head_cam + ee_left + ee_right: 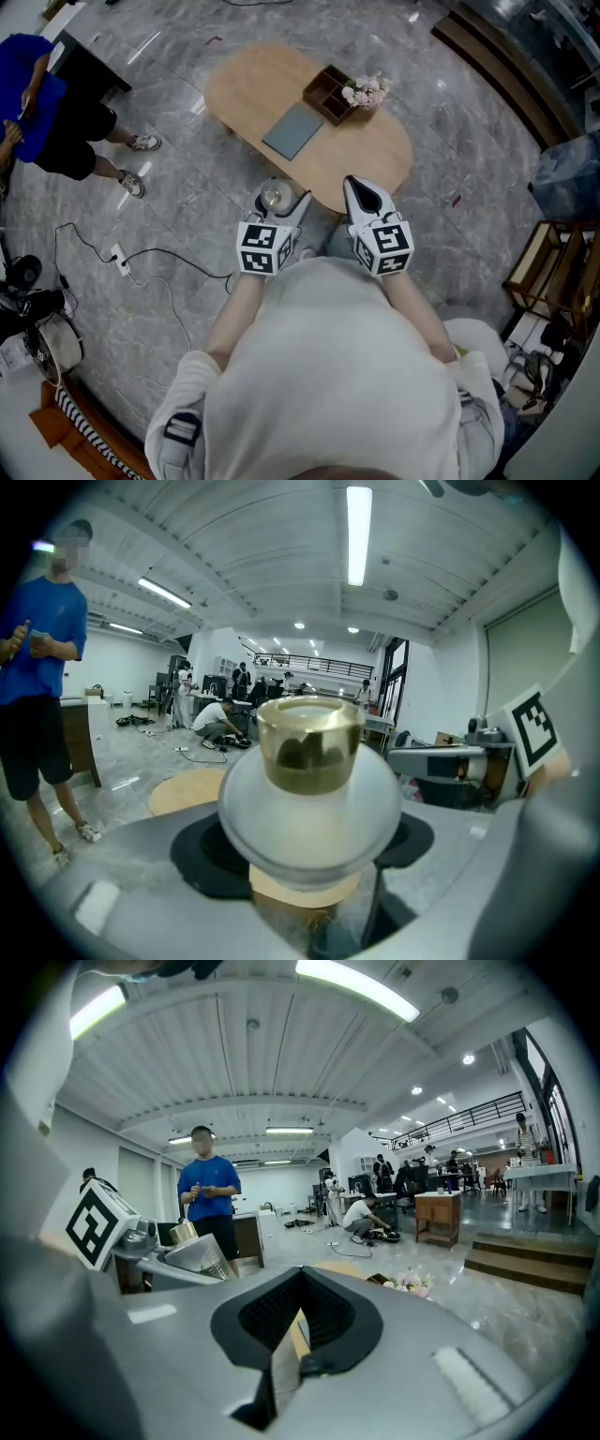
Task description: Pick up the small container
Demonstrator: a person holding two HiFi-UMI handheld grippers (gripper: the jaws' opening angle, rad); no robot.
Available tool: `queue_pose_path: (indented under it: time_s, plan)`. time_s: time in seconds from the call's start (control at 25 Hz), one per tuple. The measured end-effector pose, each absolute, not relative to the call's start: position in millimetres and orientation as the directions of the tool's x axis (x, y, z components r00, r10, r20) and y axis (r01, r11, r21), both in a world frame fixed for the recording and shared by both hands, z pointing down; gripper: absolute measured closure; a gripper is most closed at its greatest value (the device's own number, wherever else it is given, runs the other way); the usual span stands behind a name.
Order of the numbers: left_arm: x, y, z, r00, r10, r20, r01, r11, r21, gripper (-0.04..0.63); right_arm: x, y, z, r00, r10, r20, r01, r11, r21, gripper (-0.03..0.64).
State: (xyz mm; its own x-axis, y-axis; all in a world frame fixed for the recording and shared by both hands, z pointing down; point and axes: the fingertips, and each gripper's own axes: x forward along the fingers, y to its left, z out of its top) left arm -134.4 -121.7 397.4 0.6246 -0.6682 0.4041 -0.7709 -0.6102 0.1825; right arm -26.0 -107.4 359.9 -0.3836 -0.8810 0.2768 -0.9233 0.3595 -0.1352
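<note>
Small container [309, 803] held up by the left hand-held gripper [279, 202], off the worktop [253, 89]
Its jaws stand wide, pressing on the round frosted body under the gold neck; I'd hold it upright with an even squeeze, as the curved sides look slippery. The right hand-held gripper [364, 192] is closed and empty. The worktop's near edge lies just ahead, with open floor on both sides and a cable [159, 253] to the left

My left tongs [305, 860] are grey with black pads [202, 855]; the small container [309, 808] between them is frosted white with a gold collar. My right tongs [298, 1326] match, and both marker cubes [263, 248] show black-and-white squares. Beyond the tips, the table [253, 89] is pale wood, its mat [293, 130] slate grey, its tray [315, 94] dark brown, the flowers [366, 91] pink and white.
</note>
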Motion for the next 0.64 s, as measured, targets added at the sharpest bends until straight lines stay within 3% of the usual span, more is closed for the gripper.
queue_pose_path:
  time_s: [0.64]
  plan:
    - [-136.5, -133.5, 391.5, 0.622, -0.681, 0.386, -0.777, -0.599, 0.193, 0.255, -22.3, -114.9, 361.2, -0.363, -0.889, 0.280, -0.931, 0.334, -0.145, 0.617]
